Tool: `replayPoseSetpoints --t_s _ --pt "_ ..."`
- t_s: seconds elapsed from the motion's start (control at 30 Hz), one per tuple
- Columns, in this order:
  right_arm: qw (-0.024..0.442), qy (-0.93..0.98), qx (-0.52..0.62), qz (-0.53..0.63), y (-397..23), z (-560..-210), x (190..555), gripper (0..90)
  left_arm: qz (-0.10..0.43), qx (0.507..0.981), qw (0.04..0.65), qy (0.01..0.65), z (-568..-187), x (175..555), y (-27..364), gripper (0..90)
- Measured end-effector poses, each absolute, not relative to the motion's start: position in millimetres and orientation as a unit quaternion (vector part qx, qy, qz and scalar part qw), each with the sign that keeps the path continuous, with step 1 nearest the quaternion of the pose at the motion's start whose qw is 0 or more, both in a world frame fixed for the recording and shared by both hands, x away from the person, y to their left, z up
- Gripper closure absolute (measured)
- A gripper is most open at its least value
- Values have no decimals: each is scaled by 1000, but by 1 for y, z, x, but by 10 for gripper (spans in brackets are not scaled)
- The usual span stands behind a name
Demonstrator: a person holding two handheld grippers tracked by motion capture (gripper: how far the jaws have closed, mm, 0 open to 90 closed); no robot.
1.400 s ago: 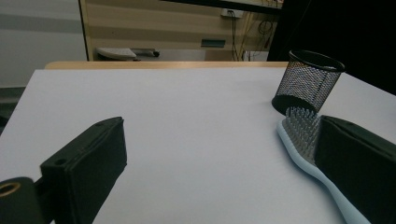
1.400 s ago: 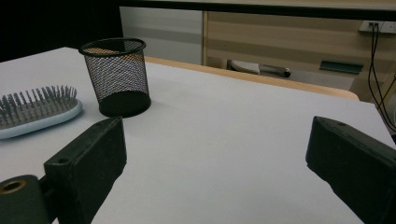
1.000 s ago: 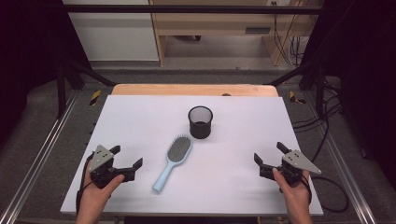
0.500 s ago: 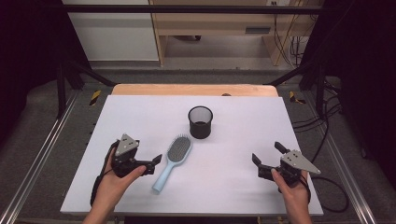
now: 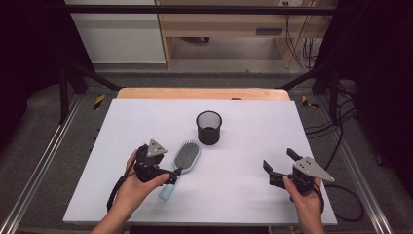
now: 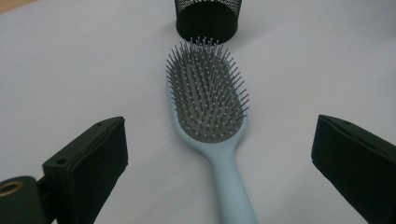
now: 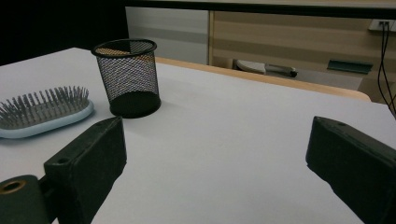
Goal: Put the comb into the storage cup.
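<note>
The light-blue hairbrush (image 5: pixel 181 165) lies flat on the white table (image 5: pixel 253 126), bristles up, a little left of the table's middle and toward the near edge, its oval head pointing far and slightly right, its handle running back toward the person. In the left gripper view the brush head (image 6: pixel 208 100) sits between and beyond the two black jaws, and the handle runs down the middle of the gap without touching either jaw. The left gripper (image 5: pixel 168 174) is held in the person's left hand (image 5: pixel 134 187) right at the handle, its jaws spread wide and grasping nothing. Just beyond the brush head, near but apart from it, stands a black mesh pen cup (image 5: pixel 209 127), upright, at about the middle of the table. The right gripper (image 5: pixel 278 163) is well apart from the brush, over the near right part of the table in the person's right hand (image 5: pixel 304 200); its jaws are also spread wide, with bare tabletop between them. In the right gripper view the pen cup (image 7: pixel 127 77) and the brush head (image 7: pixel 44 112) show at far left.
</note>
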State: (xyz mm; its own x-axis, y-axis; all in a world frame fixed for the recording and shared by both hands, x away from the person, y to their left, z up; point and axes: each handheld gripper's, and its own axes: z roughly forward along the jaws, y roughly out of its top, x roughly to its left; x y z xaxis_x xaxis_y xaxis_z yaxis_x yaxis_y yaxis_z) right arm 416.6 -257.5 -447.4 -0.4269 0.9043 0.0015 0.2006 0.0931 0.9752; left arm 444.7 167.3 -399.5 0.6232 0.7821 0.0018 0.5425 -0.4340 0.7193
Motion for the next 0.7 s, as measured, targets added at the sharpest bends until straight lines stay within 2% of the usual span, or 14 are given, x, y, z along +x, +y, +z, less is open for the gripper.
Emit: replayPoseSetpoints --t_s 0.33,0.7 --pt "334 661 419 525 -257 -448 417 54 145 841 324 408 -406 444 165 36" --pt "334 662 419 524 -257 -448 417 53 135 839 322 418 -417 442 165 36"
